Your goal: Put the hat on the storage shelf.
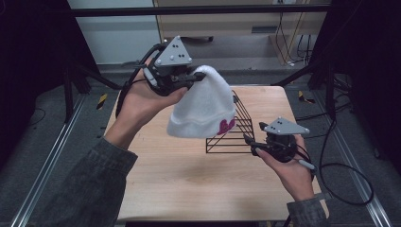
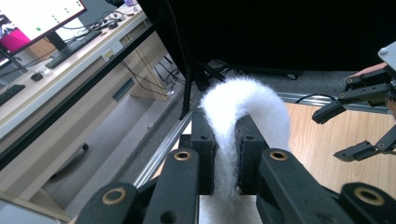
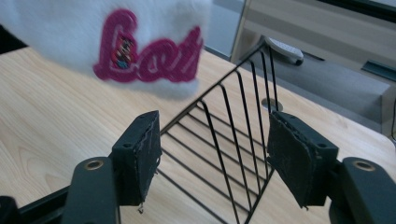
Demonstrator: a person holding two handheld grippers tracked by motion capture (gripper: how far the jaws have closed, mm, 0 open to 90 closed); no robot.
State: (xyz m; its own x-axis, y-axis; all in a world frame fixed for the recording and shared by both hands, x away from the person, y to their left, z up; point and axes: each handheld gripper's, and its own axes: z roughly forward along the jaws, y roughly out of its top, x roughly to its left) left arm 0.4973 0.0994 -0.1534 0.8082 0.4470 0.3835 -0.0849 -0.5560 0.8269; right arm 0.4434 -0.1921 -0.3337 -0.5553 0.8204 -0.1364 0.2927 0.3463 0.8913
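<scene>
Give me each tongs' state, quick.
Left tongs: shut on the hat, held up off the table.
Right tongs: open, empty, at the rack.

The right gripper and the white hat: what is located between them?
The black wire rack stands between the right gripper, jaws open, and the white hat. The right gripper view shows this.

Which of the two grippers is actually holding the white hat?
The left gripper, raised, shut on the white hat's crown; the right gripper is open beside the wire rack.

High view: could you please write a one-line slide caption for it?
Left gripper lifts a white beanie above a black wire rack while the open right gripper waits alongside.
</scene>
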